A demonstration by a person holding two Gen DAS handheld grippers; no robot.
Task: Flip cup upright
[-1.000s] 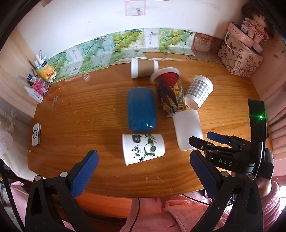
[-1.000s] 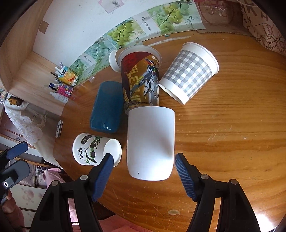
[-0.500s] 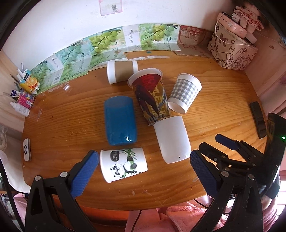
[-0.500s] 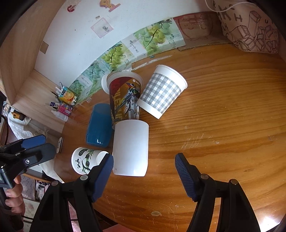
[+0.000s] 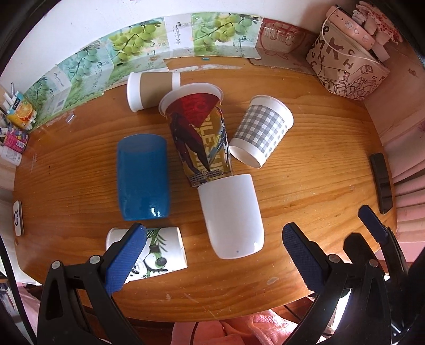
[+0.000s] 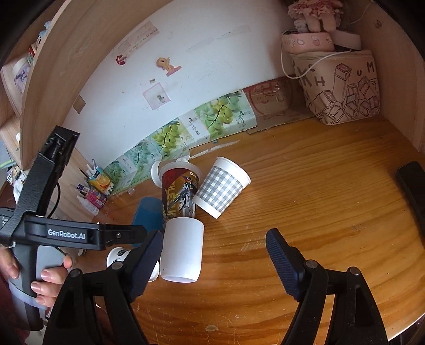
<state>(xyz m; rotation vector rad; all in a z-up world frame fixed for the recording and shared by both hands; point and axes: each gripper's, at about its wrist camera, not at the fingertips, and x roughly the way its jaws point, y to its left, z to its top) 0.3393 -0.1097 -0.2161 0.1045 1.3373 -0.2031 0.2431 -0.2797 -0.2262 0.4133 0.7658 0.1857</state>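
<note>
Place: a home, likely a child's bedroom nook
Evidence: wooden desk (image 6: 318, 212), wall stickers (image 6: 167, 65), doll (image 6: 313, 13) at 1 o'clock

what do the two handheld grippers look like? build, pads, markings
Both grippers, left and right, have black plastic triangular-frame fingers with silver rivets and blue ribbed pads. The left gripper's black body carries white "GenRobot.AI" lettering; a bare hand grips its grey handle.

Both views are bright with soft daylight and sharp at the centre. Glare streaks the tabletop (image 6: 305, 220) at lower centre of the right view, and small highlights sit on the blue cup (image 5: 143, 180). Fisheye bending curves every edge; corners vignette black.
</note>
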